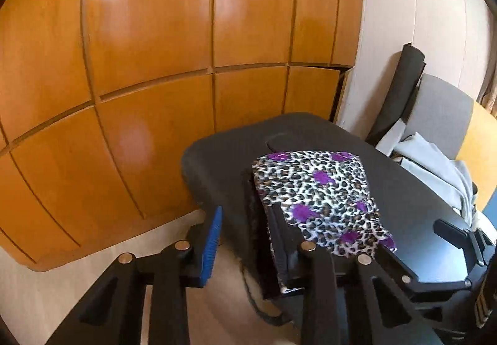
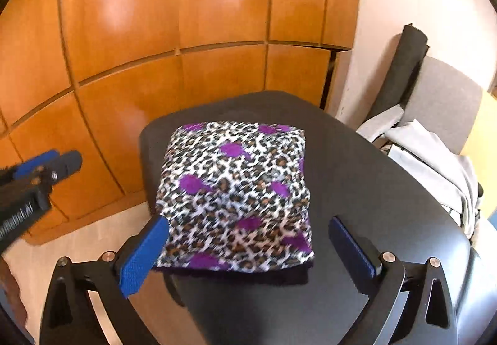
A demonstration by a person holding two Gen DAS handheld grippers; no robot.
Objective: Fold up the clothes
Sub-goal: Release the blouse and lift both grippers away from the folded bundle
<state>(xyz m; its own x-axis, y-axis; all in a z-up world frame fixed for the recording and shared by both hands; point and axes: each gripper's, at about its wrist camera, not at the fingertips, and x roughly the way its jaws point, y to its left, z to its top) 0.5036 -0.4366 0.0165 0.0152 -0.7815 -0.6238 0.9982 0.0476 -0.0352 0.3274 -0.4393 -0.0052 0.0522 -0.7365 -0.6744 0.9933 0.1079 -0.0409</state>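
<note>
A folded leopard-print garment with purple spots (image 2: 236, 189) lies as a neat square on the black table (image 2: 372, 189). My right gripper (image 2: 248, 248) is open at the garment's near edge, its blue pads (image 2: 146, 251) wide apart on either side of the fabric and not closed on it. My left gripper (image 1: 245, 236) is open and holds nothing. It hovers off the table's left edge beside the garment (image 1: 323, 199). In the right wrist view the left gripper (image 2: 46, 166) is at the far left, apart from the cloth.
Orange wooden cupboard doors (image 2: 186, 34) fill the background. To the right stands a grey chair (image 2: 441, 102) with pale clothes (image 2: 435, 165) piled on it, and a dark roll (image 2: 400, 71) leans on the wall. Light floor (image 1: 46, 276) lies left of the table.
</note>
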